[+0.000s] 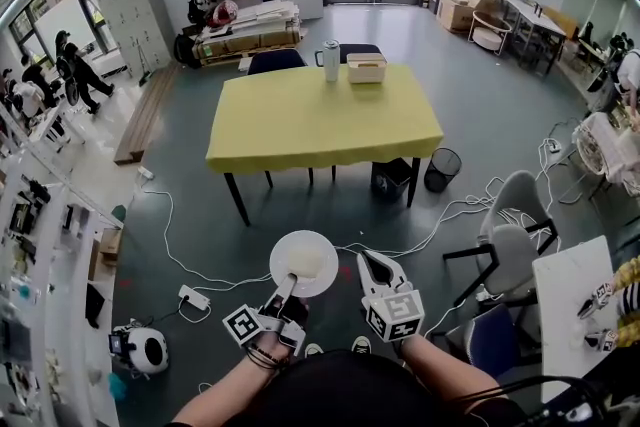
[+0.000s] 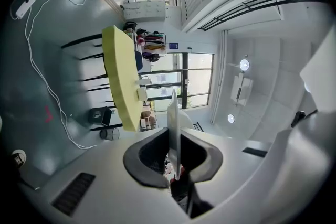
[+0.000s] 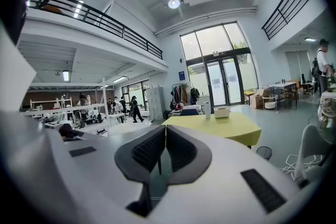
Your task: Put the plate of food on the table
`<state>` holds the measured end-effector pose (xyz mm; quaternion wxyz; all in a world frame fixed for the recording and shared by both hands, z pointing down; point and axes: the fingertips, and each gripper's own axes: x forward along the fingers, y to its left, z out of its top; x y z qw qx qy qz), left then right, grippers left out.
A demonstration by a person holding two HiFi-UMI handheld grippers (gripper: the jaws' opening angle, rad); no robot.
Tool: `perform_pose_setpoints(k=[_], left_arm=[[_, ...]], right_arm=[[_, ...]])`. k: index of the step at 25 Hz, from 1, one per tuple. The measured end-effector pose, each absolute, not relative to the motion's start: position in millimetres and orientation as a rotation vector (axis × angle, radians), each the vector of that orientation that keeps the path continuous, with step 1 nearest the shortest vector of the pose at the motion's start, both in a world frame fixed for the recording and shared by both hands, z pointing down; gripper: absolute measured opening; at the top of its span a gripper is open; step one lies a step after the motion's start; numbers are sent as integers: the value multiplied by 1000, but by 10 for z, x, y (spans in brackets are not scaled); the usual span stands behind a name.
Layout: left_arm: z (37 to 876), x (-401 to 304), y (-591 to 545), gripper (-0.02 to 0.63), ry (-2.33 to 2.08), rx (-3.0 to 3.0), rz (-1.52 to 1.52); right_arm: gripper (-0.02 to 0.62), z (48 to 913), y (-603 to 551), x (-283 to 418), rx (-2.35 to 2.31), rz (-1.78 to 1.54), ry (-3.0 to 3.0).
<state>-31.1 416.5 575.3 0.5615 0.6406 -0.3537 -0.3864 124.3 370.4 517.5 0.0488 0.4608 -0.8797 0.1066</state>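
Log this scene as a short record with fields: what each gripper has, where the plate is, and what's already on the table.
Left gripper: shut on the rim of the plate
Plate contents: pale food
Right gripper: shut, nothing between its jaws
Plate position: held up in the air, short of the table, not yet set down
On table: white jug and box, both near the far edge

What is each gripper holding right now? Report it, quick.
Left gripper: closed on the rim of the round white plate carrying pale food.
Right gripper: closed, empty.
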Motion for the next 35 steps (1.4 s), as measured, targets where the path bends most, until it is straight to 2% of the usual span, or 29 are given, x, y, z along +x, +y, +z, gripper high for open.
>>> perform_pose_setpoints(k=[35], left_arm=[[6000, -1017, 4188, 29, -788, 1485, -887]], right_arm=[[14, 5423, 3864, 658, 1487, 358, -2563]])
